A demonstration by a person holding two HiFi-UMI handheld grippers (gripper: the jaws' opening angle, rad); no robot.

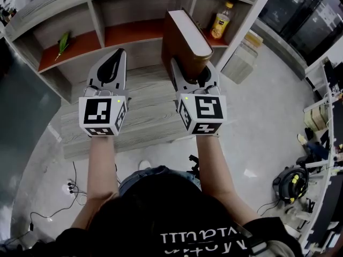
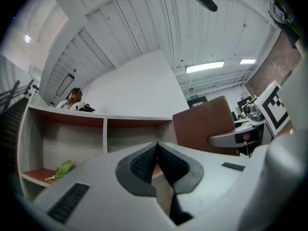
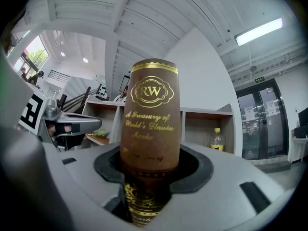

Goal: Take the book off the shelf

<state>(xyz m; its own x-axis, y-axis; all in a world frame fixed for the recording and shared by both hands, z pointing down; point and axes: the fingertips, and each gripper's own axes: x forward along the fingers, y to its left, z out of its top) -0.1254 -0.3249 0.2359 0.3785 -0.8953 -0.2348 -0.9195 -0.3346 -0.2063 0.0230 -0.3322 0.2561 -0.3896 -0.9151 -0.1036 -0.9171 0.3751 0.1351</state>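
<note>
A thick brown book (image 1: pixel 185 42) with gold lettering on its spine (image 3: pixel 151 124) stands upright between the jaws of my right gripper (image 1: pixel 193 76), which is shut on it just in front of the wooden shelf (image 1: pixel 128 36). In the right gripper view the spine fills the middle and the pads press its lower part. My left gripper (image 1: pixel 113 63) hovers beside it to the left, jaws shut together with nothing between them (image 2: pixel 156 160). The book (image 2: pixel 207 124) shows at the right of the left gripper view, with the right gripper on it.
A yellow-capped bottle (image 1: pixel 221 21) stands in the right shelf compartment. A green leafy item (image 1: pixel 63 43) lies in the left compartment. A low wooden platform (image 1: pixel 139 116) lies under the grippers. Cables and equipment (image 1: pixel 292 183) sit on the floor at right.
</note>
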